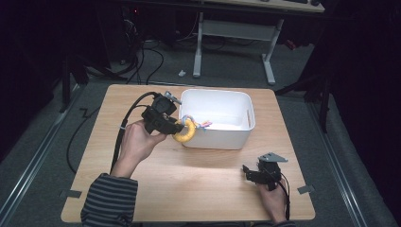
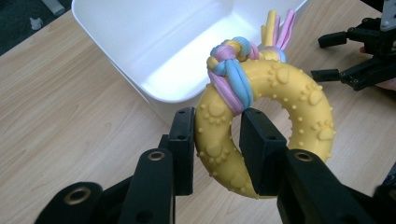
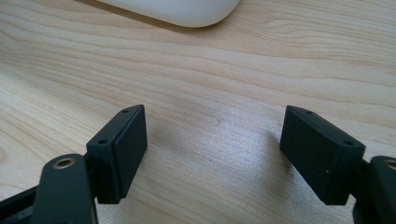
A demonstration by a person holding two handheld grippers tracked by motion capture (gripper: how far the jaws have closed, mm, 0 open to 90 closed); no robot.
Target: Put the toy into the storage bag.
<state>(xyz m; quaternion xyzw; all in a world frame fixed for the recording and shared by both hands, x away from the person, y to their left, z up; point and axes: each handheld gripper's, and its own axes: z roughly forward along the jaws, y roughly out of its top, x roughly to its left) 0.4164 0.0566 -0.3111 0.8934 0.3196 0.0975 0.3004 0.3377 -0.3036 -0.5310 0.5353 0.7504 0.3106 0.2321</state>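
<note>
left hand-held gripper [image 2: 217, 140] clamping yellow ring toy [image 2: 275, 121], unlabelled

The table [image 1: 189, 179] is lit from overhead; surroundings are left dark. Glare is noted inside the white bin [image 1: 236, 137]; near fingers [image 3: 121, 154] are blurred.

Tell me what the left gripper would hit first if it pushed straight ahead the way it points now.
Likely the white bin. The left gripper, shut on the yellow ring toy, points at the bin's near wall and rim; the toy would probably touch first, though depth is unclear.
</note>
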